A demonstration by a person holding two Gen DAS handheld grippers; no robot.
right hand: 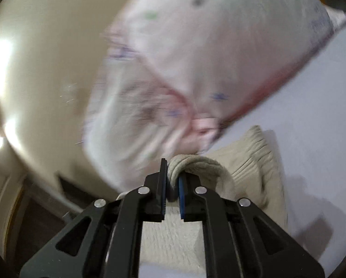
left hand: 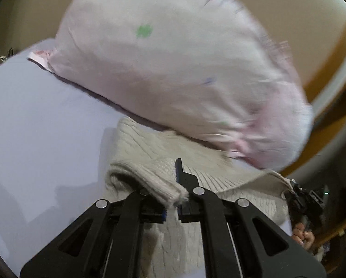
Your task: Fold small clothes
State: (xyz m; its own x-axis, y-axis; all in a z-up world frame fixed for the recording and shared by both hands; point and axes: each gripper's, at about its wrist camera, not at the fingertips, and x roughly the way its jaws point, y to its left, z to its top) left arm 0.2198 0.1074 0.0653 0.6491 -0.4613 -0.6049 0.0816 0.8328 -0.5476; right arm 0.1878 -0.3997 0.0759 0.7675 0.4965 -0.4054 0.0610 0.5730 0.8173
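Note:
A cream cable-knit sweater (left hand: 173,162) lies on a pale lavender sheet (left hand: 45,120), partly lifted. My left gripper (left hand: 170,185) is shut on a ribbed edge of the sweater, which drapes over its left finger. My right gripper (right hand: 171,180) is shut on a rolled ribbed edge of the same sweater (right hand: 254,169). The right gripper also shows at the right edge of the left wrist view (left hand: 307,199), with the person's hand below it.
A large pink-white pillow (left hand: 173,69) with small prints lies just beyond the sweater, also in the right wrist view (right hand: 196,58). A beige wall (right hand: 45,69) and a wooden bed frame (left hand: 335,69) lie behind. Both views are motion-blurred.

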